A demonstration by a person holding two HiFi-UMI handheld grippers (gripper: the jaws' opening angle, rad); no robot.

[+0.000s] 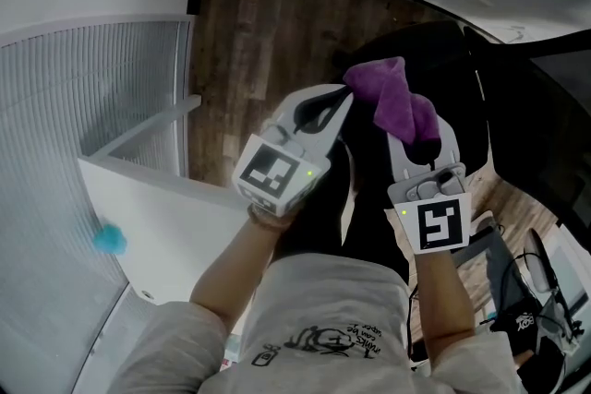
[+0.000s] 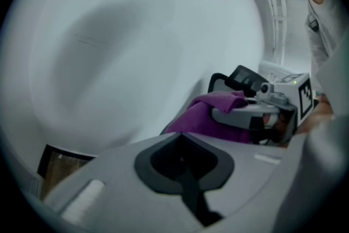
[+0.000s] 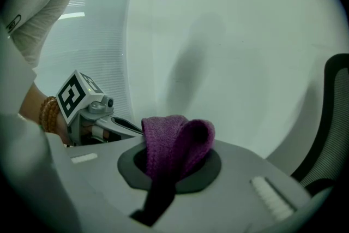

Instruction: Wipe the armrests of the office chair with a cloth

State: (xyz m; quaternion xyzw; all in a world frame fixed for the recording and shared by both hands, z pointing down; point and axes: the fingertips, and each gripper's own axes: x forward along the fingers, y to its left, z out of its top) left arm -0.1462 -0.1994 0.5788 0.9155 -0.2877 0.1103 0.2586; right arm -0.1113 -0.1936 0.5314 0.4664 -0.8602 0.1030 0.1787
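Note:
My right gripper [image 1: 420, 138] is shut on a purple cloth [image 1: 399, 101], which bunches up out of its jaws. In the right gripper view the cloth [image 3: 177, 142] folds over between the jaws of that gripper [image 3: 173, 174]. My left gripper [image 1: 343, 97] is shut with nothing in it, and its tip sits right beside the cloth's left edge. The left gripper view shows its own shut jaws [image 2: 185, 172], with the cloth [image 2: 204, 114] and the right gripper [image 2: 272, 109] just beyond. The black office chair [image 1: 452, 60] stands below both grippers; its mesh back [image 3: 327, 133] shows at the right. I see no armrest clearly.
A white partition and desk edge [image 1: 138, 189] stand at the left, with a small blue object [image 1: 111, 240] on them. Dark wood floor [image 1: 259, 41] lies ahead. Cables and dark gear [image 1: 531, 291] lie at the lower right. A white wall fills both gripper views.

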